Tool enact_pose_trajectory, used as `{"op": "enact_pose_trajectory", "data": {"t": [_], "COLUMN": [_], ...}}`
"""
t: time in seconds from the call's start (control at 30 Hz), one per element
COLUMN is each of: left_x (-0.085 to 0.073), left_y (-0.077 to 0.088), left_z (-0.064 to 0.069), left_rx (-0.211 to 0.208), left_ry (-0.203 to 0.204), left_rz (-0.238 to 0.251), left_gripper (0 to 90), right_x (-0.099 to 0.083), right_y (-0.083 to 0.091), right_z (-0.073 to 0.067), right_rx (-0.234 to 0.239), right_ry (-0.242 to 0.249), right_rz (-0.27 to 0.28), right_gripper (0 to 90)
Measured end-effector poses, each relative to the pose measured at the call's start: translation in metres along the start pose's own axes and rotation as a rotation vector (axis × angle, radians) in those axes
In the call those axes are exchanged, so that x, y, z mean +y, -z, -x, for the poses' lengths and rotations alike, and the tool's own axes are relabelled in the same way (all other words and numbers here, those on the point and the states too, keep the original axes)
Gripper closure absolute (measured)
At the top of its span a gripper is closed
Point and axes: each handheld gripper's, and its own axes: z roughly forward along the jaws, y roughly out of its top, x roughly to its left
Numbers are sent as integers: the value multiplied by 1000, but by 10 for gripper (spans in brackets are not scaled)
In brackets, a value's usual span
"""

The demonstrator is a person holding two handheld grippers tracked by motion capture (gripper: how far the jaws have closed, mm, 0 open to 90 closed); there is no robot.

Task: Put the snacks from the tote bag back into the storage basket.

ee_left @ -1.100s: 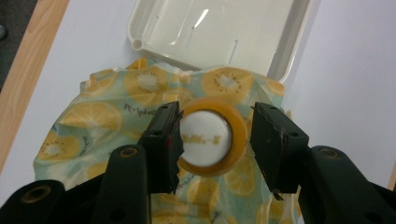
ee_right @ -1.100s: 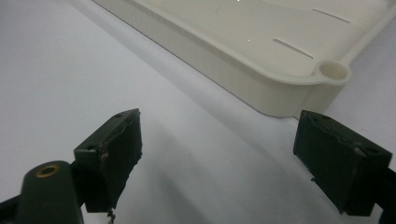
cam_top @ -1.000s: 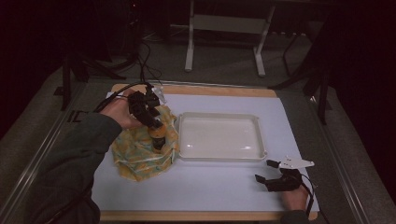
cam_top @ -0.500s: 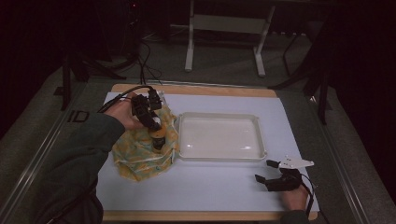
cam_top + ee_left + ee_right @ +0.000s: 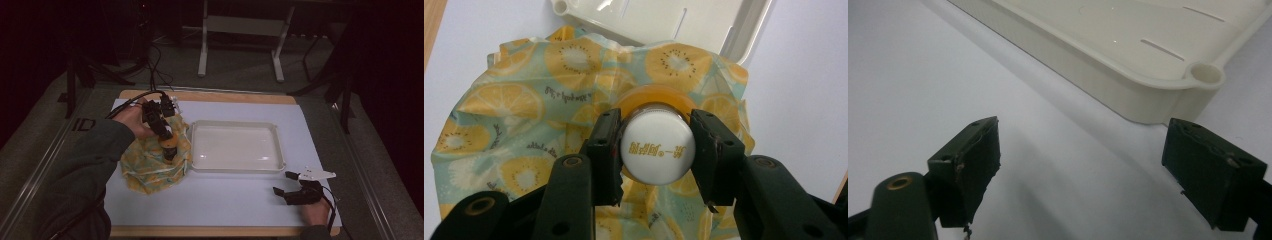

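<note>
Over the fruit-print cloth [image 5: 514, 125], the left gripper [image 5: 658, 150] is now lifting a white-capped amber bottle [image 5: 657, 145], jaws clamped on its cap.
Beside the white tray [image 5: 235, 126], the right gripper [image 5: 1083, 170] is idling with jaws wide apart, suggesting the bottle is heading for the tray.

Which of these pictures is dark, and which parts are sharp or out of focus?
High view: dim, surroundings nearly black, mild glare in the white tray. Left gripper view: bright, bottle cap sharp between the left claw jaws. Right gripper view: right claw jaws blurred, tray sharper.
</note>
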Motion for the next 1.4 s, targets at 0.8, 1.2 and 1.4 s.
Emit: {"op": "enact_pose_trajectory", "data": {"t": [0.8, 1.2, 1.4], "left_x": [5, 8, 11], "left_y": [6, 18, 24], "left_z": [2, 3, 6], "left_rx": [6, 19, 25], "left_ry": [18, 10, 5], "left_rz": [-71, -82, -78], "left_gripper": [591, 593, 593], "right_x": [0, 0, 0], "right_y": [0, 0, 0], "right_z": [0, 0, 0], "right_rx": [-1, -4, -4], "right_ry": [2, 4, 5], "right_rz": [2, 0, 0], "right_gripper": [151, 152, 152]}}
